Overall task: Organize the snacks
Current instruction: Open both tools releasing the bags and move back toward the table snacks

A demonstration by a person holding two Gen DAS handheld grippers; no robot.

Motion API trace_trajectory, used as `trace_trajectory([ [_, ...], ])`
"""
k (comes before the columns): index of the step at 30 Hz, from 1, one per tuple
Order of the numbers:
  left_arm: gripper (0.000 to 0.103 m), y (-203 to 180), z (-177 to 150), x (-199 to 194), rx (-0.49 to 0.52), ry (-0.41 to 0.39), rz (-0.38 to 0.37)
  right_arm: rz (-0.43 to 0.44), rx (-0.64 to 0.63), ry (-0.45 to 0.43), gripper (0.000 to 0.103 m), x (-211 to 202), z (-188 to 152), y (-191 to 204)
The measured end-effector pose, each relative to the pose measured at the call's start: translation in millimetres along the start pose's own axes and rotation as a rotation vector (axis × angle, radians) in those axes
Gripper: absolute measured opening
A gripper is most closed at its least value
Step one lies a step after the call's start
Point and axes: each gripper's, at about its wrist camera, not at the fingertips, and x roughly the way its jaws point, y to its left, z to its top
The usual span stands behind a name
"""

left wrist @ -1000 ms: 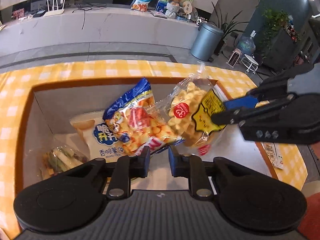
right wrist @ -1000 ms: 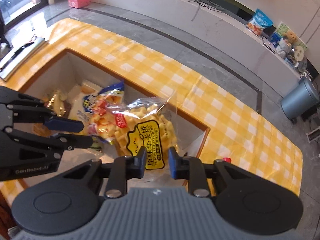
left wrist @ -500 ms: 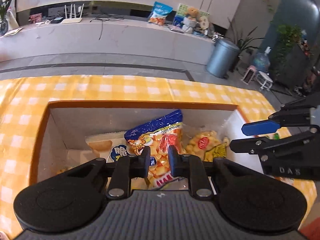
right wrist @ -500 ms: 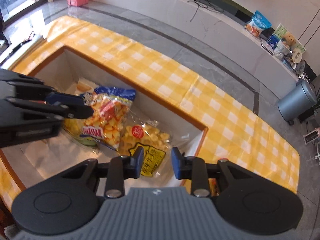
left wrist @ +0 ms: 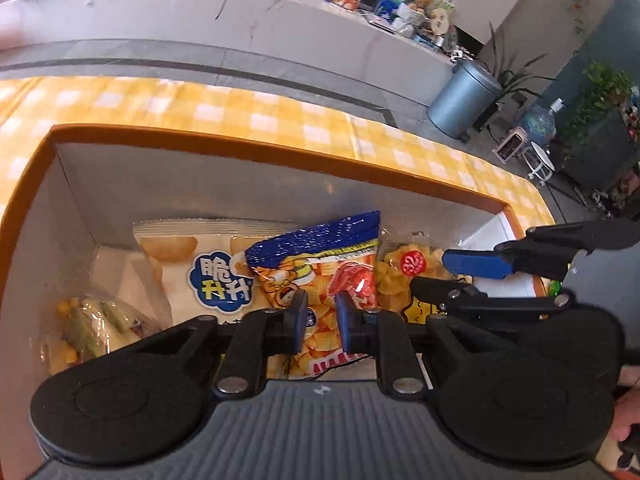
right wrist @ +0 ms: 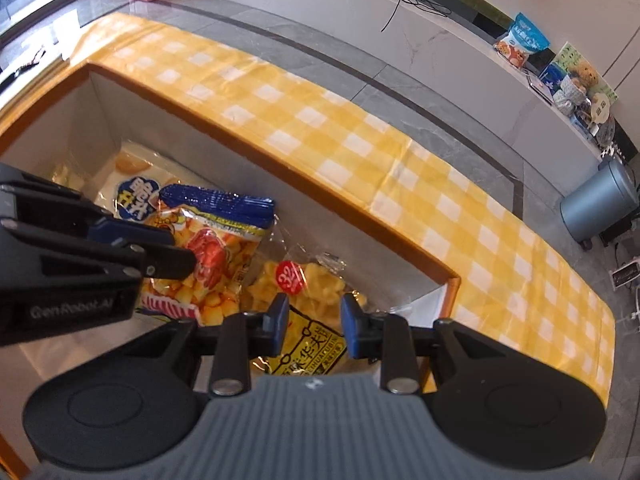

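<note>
Two snack packs sit in the white-walled, orange-rimmed cardboard box (left wrist: 240,152) on the yellow-checked tabletop (right wrist: 320,128). The left hand-held gripper (left wrist: 321,318) looks pinched together on the lower edge of the blue-topped foil bag of orange crinkle chips (left wrist: 320,264), which rises away from its tips and leans on a white bag with a blue cloud logo (left wrist: 208,276). The right hand-held gripper (right wrist: 314,324) has just been opening. Its jaws stand apart, and the clear plastic bag of yellow waffle biscuits (right wrist: 304,300) lies just below and ahead of them, unpressed by the pads. Likely hazards: on release the propped chip bag may slump sideways onto the waffle bag, pressing lower could crush the brittle waffles, and the two tools, working close together, could knock one another.
</note>
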Motion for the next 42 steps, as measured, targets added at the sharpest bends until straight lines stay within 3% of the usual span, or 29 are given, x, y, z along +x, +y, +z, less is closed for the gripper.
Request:
trace_trajectory([
  [8,0.022,-22,-1,-10,0.066,-0.020,0.034,-0.005,-0.013,-0.020,0.026,-9,-1,3],
  [14,0.024,-47,-13,-43,0.145,-0.138,-0.025,-0.001,0.009,-0.126,0.022,-63,-18,-3],
  [21,0.025,-80,-38,-71,0.287,-0.267,-0.092,-0.012,0.217,-0.320,0.022,-123,-93,-42],
  [25,0.025,-98,-46,-81,0.338,-0.324,-0.150,-0.093,0.350,-0.409,0.023,-149,-153,-66],
  [29,0.025,-123,-57,-78,0.381,-0.317,-0.201,-0.165,0.489,-0.385,0.023,-164,-207,-93],
  [34,0.026,-171,-78,-70,0.462,-0.272,-0.230,-0.222,0.659,-0.280,0.024,-166,-262,-126],
  [37,0.032,-198,-88,-58,0.489,-0.220,-0.251,-0.217,0.734,-0.231,0.024,-160,-282,-138],
  [40,0.044,-226,-99,-41,0.529,-0.163,-0.211,-0.173,0.815,-0.219,0.025,-157,-297,-148],
  [42,0.052,-239,-101,-27,0.535,-0.111,-0.182,-0.148,0.862,-0.228,0.042,-154,-301,-154],
])
